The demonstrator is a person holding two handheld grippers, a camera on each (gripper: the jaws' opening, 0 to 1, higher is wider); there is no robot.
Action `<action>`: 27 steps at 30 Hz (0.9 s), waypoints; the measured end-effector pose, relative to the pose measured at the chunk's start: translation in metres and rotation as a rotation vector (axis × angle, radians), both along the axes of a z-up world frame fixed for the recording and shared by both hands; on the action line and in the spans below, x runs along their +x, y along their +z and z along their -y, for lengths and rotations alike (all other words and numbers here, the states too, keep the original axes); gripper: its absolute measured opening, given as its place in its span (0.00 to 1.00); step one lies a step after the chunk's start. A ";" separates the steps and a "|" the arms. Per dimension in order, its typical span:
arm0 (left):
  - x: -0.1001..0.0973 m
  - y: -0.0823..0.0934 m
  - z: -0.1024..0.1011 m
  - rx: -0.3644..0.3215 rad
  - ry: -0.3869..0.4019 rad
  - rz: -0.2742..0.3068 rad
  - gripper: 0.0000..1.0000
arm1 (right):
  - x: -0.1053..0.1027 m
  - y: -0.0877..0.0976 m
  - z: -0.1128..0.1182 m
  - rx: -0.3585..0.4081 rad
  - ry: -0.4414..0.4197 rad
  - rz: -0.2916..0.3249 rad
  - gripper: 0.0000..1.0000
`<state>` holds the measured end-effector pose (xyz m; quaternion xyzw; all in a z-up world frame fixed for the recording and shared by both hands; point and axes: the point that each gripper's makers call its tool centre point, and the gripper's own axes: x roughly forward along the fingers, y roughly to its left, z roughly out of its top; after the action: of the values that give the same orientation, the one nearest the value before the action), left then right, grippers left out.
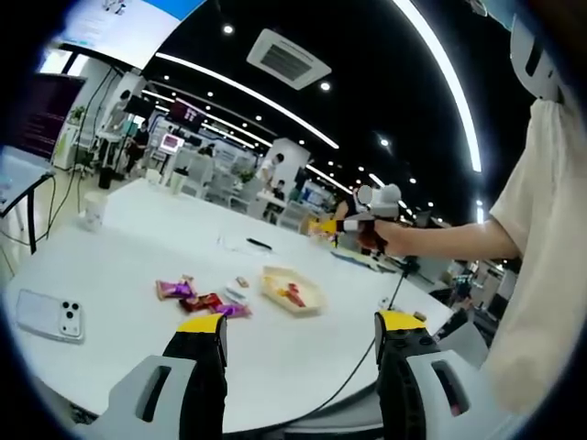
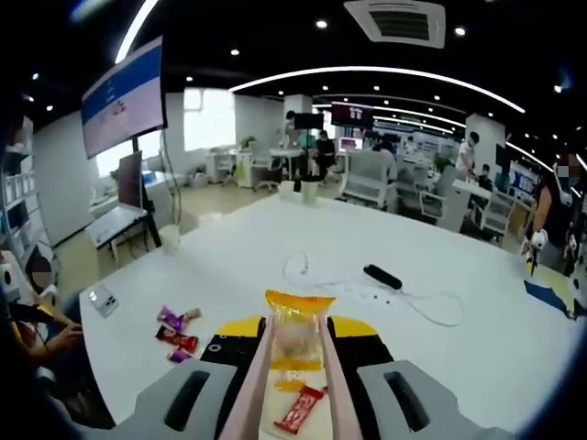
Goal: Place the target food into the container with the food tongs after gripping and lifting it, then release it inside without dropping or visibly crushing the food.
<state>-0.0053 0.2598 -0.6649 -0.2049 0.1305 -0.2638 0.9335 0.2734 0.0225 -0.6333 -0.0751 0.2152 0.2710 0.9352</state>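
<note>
Well, snack packet [image 2: 295, 337] sits pinched between tongs [image 2: 292, 385] above container [image 2: 292, 414]

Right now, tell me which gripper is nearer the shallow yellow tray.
Right. The right gripper hovers above the shallow yellow tray; the left gripper hangs back at the white table's edge.

On the white table [image 1: 119, 266], wrapped snacks [image 1: 197, 298] lay between a phone [image 1: 50, 314] on their left and a tray [image 1: 293, 290] of snacks on their right.
</note>
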 end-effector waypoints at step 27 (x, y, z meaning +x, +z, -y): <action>0.002 0.005 -0.005 0.001 0.002 0.014 0.65 | -0.013 -0.002 -0.010 0.013 0.009 -0.007 0.26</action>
<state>-0.0036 0.2644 -0.6596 -0.2028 0.1237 -0.2643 0.9347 0.2608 0.0328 -0.6355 -0.0693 0.2162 0.2769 0.9337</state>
